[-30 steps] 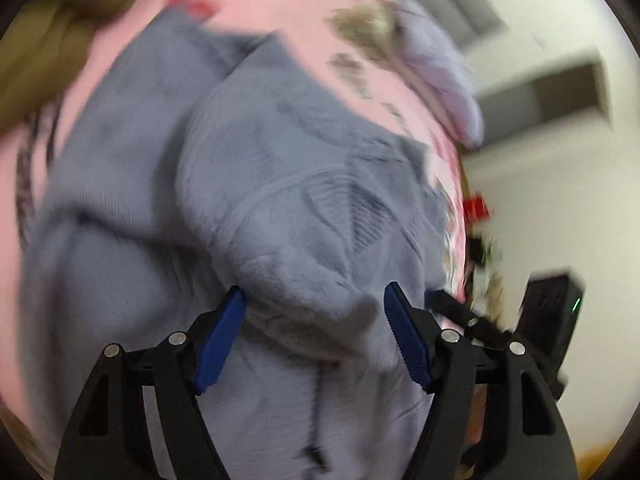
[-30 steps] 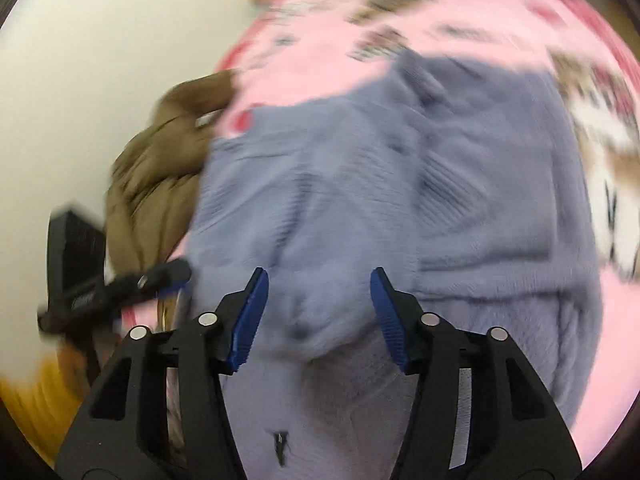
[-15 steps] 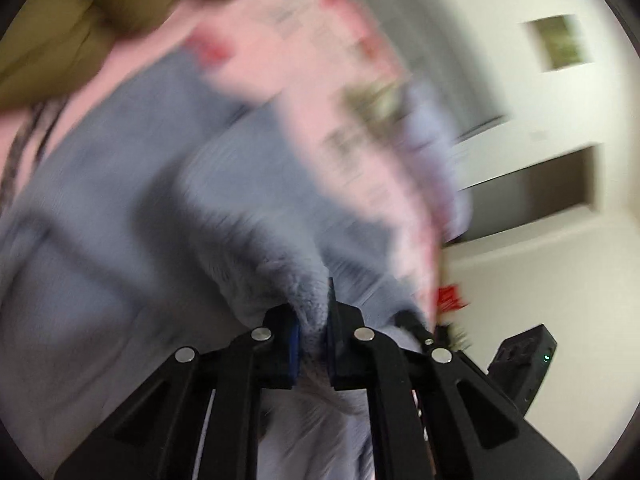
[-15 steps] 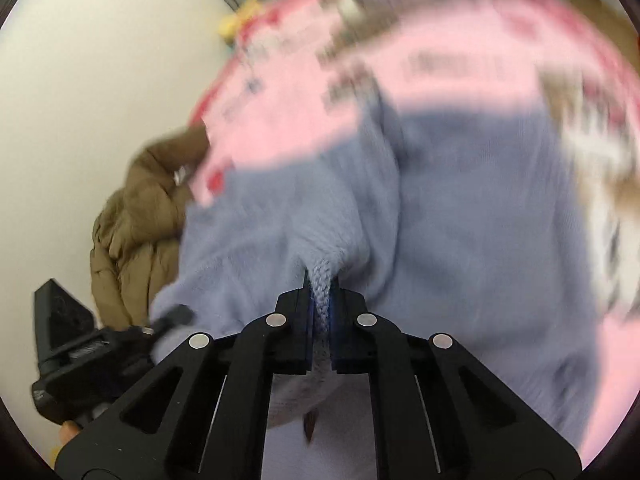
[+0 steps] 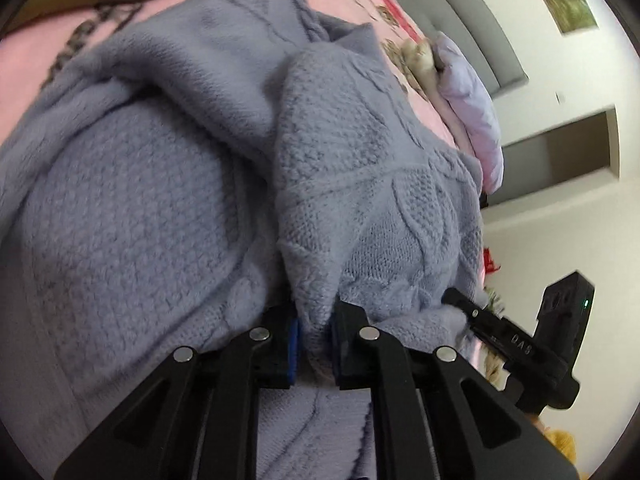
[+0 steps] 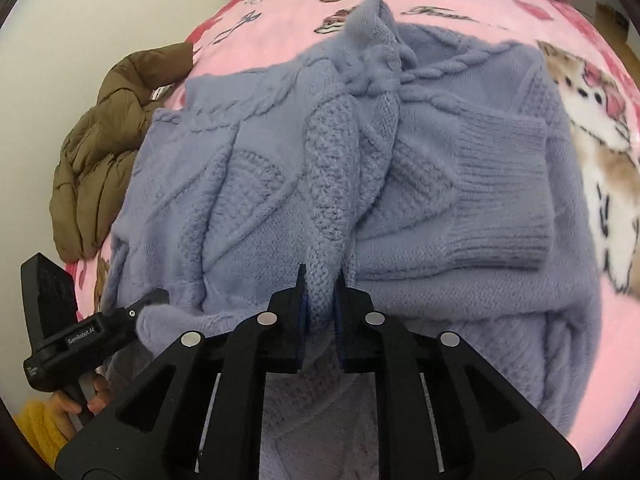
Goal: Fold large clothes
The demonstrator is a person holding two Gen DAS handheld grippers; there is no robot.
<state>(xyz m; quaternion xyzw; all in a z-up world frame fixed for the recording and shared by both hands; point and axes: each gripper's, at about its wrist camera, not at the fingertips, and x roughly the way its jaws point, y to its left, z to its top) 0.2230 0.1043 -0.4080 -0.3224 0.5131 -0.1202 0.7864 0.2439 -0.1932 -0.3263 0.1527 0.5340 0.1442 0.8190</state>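
A lavender cable-knit sweater (image 6: 260,184) lies on a pink blanket, partly folded, with a ribbed sleeve cuff (image 6: 504,196) laid across its right side. My right gripper (image 6: 320,300) is shut on a raised fold of the sweater near its front edge. My left gripper (image 5: 314,328) is shut on another pinched fold of the same sweater (image 5: 140,220). The left gripper also shows in the right wrist view (image 6: 148,304) at the sweater's left edge. The right gripper shows in the left wrist view (image 5: 456,300), at the right.
The pink patterned blanket (image 6: 460,12) covers the bed. A brown puffer jacket (image 6: 104,140) lies bunched at the left by the wall. Folded pale clothes (image 5: 472,96) are stacked at the bed's far end, below a grey headboard (image 5: 472,12).
Both grippers went from open around the sweater's edge to shut on pinched folds of it. The fabric is now lifted and drawn up between the jaws.
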